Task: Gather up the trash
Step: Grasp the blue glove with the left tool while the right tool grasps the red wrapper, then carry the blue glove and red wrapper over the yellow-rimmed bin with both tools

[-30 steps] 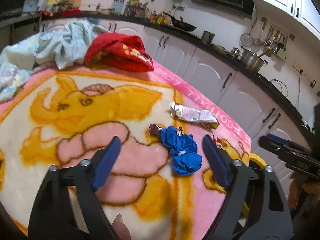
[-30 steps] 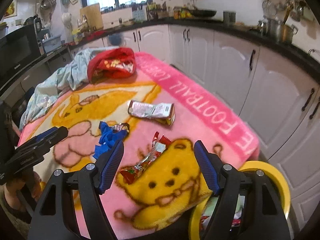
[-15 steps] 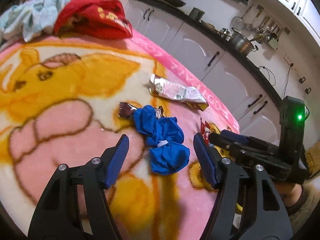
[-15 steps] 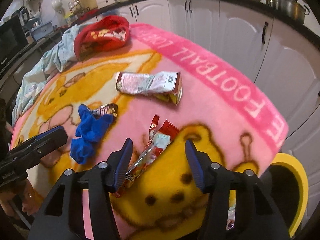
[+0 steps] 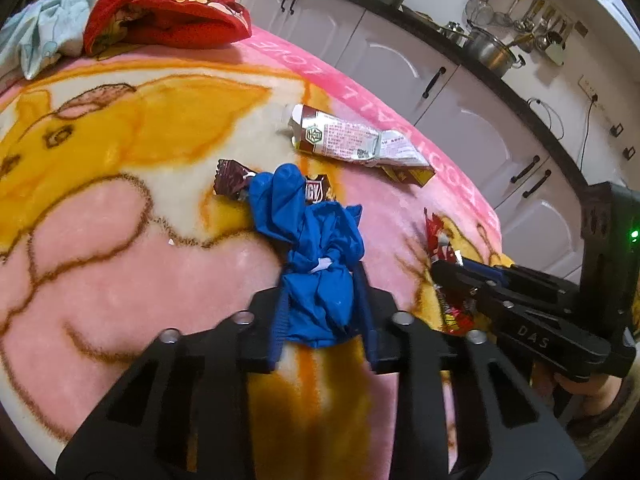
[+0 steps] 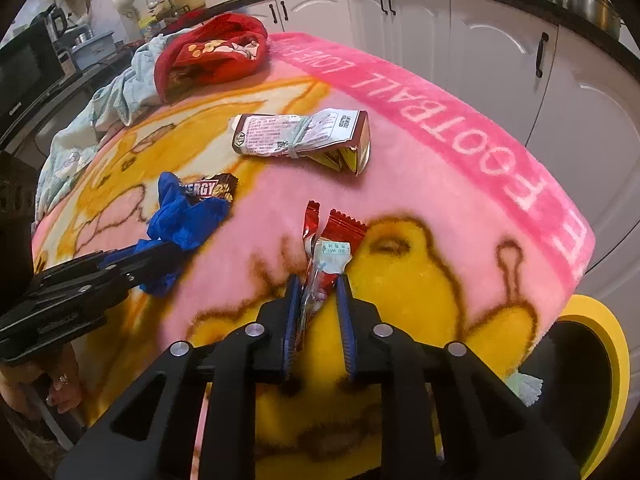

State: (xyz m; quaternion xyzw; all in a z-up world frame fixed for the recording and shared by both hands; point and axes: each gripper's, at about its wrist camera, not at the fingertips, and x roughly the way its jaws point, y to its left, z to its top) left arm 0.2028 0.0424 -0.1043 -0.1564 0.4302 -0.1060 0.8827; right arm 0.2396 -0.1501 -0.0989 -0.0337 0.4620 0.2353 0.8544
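As both just closed: L tongs (image 5: 322, 312) clamping blue glove (image 5: 316, 248), R tongs (image 6: 318, 312) clamping red wrapper (image 6: 326, 256)

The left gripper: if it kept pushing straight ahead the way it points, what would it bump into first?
The left gripper is already clamped on the crumpled blue glove; beyond it, probably the brown energy-bar wrapper.

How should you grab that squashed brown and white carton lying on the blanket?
Take the carton across its pinched middle, coming down from above, jaws spanning the narrow width. It lies flat on the blanket and is crumpled thinnest where a band wraps it; the ends flare wider. Nothing crowds it.
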